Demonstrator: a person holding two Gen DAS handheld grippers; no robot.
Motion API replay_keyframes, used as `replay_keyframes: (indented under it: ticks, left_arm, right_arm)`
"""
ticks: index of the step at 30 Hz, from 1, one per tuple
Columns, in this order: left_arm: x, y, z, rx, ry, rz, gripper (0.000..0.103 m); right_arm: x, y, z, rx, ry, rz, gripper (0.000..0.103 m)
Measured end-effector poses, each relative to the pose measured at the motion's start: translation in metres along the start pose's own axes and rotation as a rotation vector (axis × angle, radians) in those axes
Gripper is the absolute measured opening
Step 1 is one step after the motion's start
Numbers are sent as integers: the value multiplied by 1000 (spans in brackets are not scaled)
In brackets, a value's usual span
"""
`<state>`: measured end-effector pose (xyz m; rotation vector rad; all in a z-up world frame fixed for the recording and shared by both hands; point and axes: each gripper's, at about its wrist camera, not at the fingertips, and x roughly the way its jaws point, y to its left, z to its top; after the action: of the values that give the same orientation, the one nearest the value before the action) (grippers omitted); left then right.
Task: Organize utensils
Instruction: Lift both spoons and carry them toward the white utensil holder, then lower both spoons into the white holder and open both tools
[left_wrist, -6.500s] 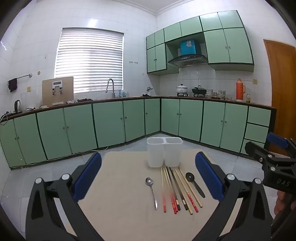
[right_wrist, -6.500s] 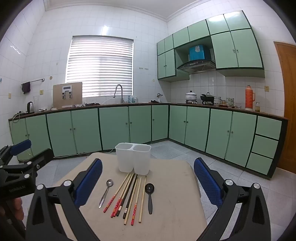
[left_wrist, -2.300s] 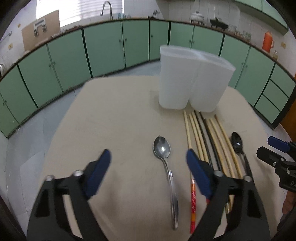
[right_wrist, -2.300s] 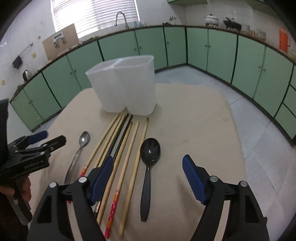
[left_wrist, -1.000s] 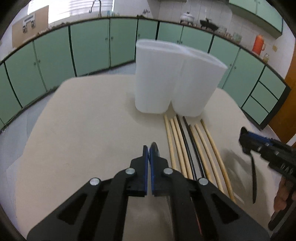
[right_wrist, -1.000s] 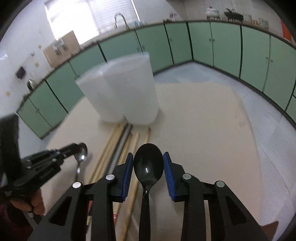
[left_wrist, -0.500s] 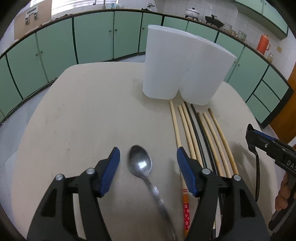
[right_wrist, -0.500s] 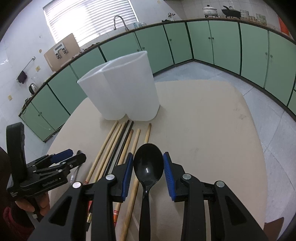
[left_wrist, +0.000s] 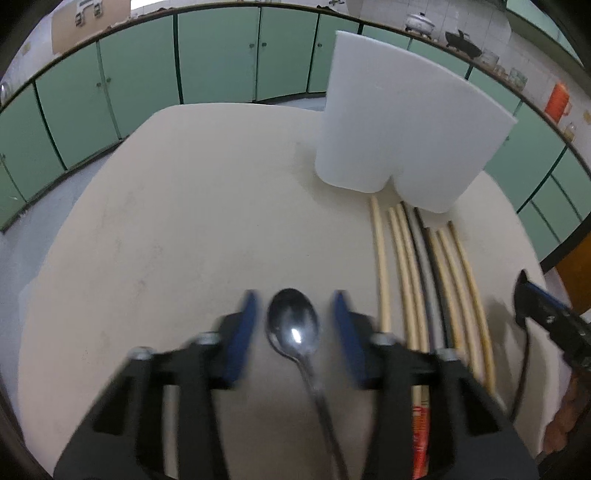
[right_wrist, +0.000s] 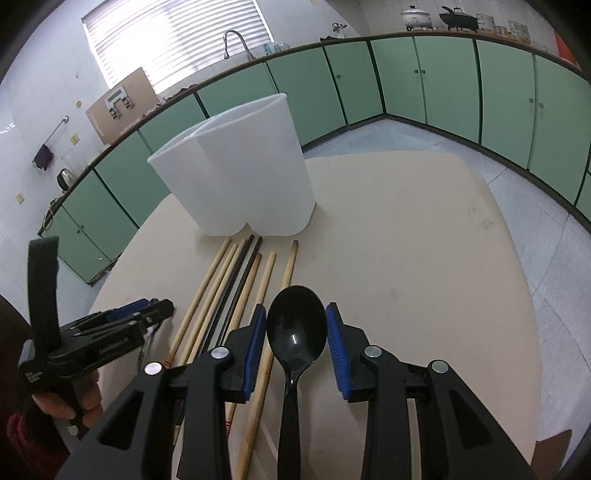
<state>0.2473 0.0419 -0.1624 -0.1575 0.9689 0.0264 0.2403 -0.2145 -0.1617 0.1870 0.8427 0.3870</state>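
Utensils: chopsticks (right_wrist: 236, 291) lie in front of white holder (right_wrist: 236, 177).
Left gripper (left_wrist: 293, 325): fingers apart, straddling metal spoon (left_wrist: 293, 326).
Right gripper (right_wrist: 295, 336): clamped on black spoon (right_wrist: 295, 332).

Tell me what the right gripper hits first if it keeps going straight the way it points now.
Probably the white two-compartment holder. The right gripper, carrying the black spoon, points across bare table toward it. The holder sits slightly left of the line, so it might just pass its right wall; depth is unclear.

The left hand-held gripper (left_wrist: 293, 323) hangs partly spread, while the right hand-held gripper (right_wrist: 295, 338) is clamped.
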Motion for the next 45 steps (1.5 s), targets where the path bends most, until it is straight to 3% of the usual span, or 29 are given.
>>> replay_keyframes:
  ticks: [4, 5, 6, 10, 17, 22, 30, 34, 37, 41, 45]
  left_arm:
    - [-5, 1, -4, -15, -15, -42, 24]
    - [-7, 2, -5, -20, -23, -54, 4]
    - [-10, 4, -4, -24, -38, -78, 2]
    - [-33, 4, -5, 27, -143, -114, 2]
    - [-41, 4, -3, 32, -205, -160, 2]
    - [-72, 3, 8, 78, -368, -140, 2]
    - [-136, -7, 65, 124, -677, -127, 2]
    - [-148, -27, 101, 150, -806, -118, 2]
    - [-143, -48, 122, 195, -884, -72, 2]
    - [-123, -67, 144, 236, -934, -18, 2]
    - [-94, -73, 160, 223, -915, 14, 2]
  right_arm:
    - [0, 0, 0, -7, -4, 2, 33]
    - [-1, 1, 0, -8, -9, 4, 33]
    - [-3, 1, 1, -10, -21, 7, 33]
    - [-9, 2, 4, -12, -58, 21, 33]
    - [-10, 6, 7, -14, -65, 15, 33]
    - [-27, 10, 26, -27, -166, 15, 33]
    - [-56, 33, 96, -96, -416, 54, 33]
    - [-51, 43, 135, -92, -512, 101, 33]
    - [-36, 49, 155, -114, -574, 78, 33]
    - [-9, 51, 172, -107, -594, 63, 33]
    - [19, 51, 179, -111, -584, 17, 33]
